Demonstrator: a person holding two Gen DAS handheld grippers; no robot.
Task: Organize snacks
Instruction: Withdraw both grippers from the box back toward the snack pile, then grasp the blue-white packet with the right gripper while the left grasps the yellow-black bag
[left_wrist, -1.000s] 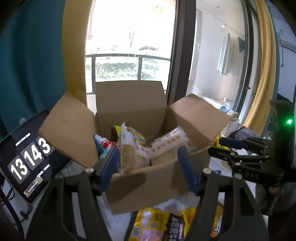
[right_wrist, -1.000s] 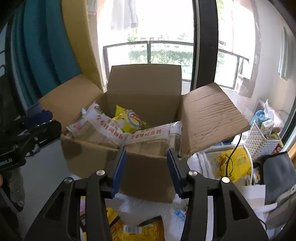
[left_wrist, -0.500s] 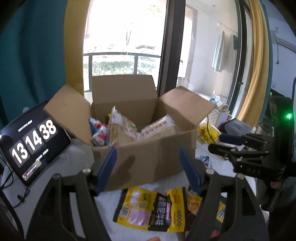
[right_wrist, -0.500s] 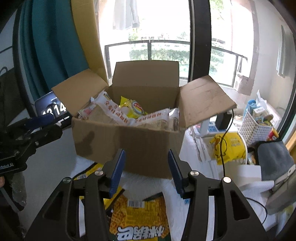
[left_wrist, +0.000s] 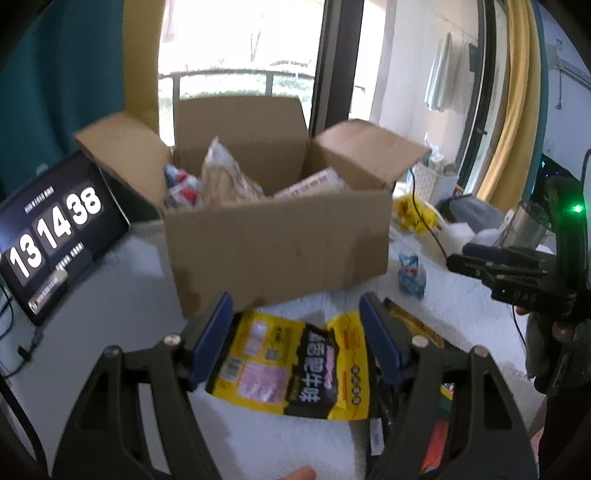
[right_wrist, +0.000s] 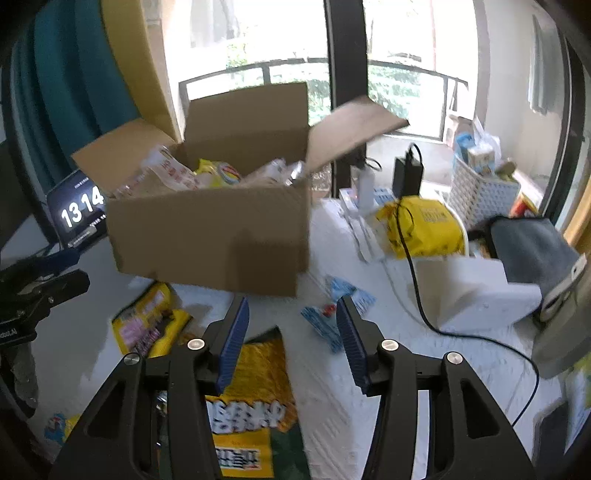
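Observation:
An open cardboard box (left_wrist: 277, 240) (right_wrist: 207, 236) stands on the white tabletop with several snack packs (left_wrist: 225, 181) sticking out of it. In front of it lies a yellow-and-black snack bag (left_wrist: 295, 365) (right_wrist: 147, 325), right below my left gripper (left_wrist: 295, 301), which is open and holds nothing. My right gripper (right_wrist: 292, 301) is opening, nothing between its fingers; it hovers over an orange-yellow bag (right_wrist: 258, 369) and beside a small blue packet (right_wrist: 332, 317) (left_wrist: 412, 271). Each gripper shows at the edge of the other's view: the right gripper (left_wrist: 480, 258) and the left gripper (right_wrist: 55, 266).
A tablet showing a clock (left_wrist: 48, 236) leans left of the box. Right of it are a yellow bag (right_wrist: 421, 225) with a black cable (right_wrist: 417, 295) across it, a white box (right_wrist: 472, 291), a grey cloth (right_wrist: 528, 247) and a white basket (right_wrist: 480, 192). A window is behind.
Both grippers have drawn back from the box and dipped lower, so the box looks farther off and the bags on the table have come into view. Both pairs of jaws stand slightly wider.

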